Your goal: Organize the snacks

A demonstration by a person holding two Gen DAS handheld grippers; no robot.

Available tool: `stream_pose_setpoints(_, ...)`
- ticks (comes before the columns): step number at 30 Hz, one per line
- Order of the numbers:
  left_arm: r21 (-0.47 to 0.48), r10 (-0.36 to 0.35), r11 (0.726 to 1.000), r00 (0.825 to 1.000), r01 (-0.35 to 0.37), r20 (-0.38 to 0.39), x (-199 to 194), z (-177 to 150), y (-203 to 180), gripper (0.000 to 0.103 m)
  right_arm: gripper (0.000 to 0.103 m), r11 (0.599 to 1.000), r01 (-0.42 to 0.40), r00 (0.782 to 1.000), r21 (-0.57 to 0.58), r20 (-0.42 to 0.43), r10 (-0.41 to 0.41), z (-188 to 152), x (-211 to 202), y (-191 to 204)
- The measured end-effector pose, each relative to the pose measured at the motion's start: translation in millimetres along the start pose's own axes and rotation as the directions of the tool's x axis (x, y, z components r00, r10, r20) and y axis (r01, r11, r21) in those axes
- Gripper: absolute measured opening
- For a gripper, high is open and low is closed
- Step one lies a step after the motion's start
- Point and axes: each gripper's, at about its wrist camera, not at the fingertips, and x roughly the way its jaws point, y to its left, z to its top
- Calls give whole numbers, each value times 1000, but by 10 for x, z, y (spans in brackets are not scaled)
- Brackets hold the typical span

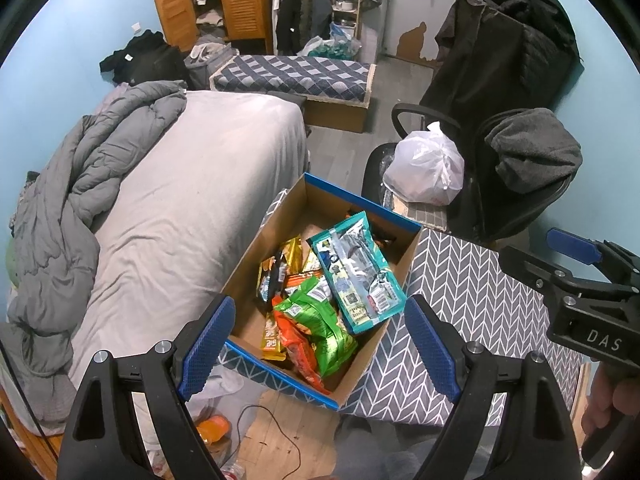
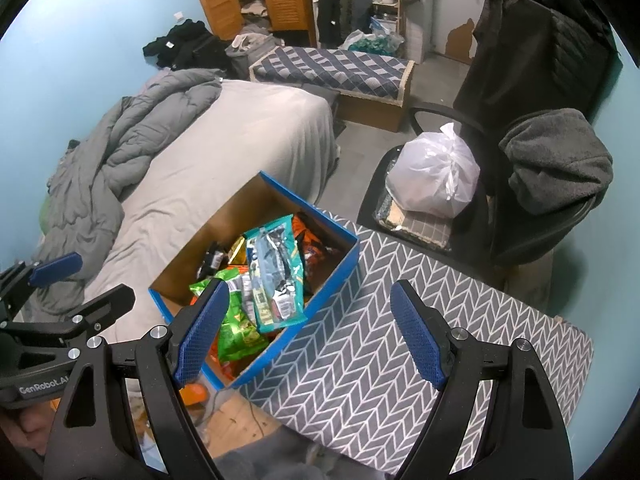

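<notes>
Left wrist view: the left gripper [image 1: 318,338] stands with jaws spread and empty, directly above the near end of the box [image 1: 280,216] of snacks. The teal packet [image 1: 356,272] lies on top, its long axis running away from the jaws. The right gripper [image 1: 576,258] hangs off to the right, over the patterned table [image 1: 472,300].

Right wrist view: the right gripper [image 2: 310,336] is likewise spread and empty; the box [image 2: 336,268] lies ahead and left of it, the packet [image 2: 274,276] beside its left finger. The left gripper is judged nearer.
</notes>
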Motion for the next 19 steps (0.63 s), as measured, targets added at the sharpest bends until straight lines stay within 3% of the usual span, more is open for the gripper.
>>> stream_pose_setpoints(19, 18, -7, 1000, 1000, 7, 1, -7, 14, -45, 88, 82, 1000, 10, 1000, 16, -6, -10, -63, 53, -45)
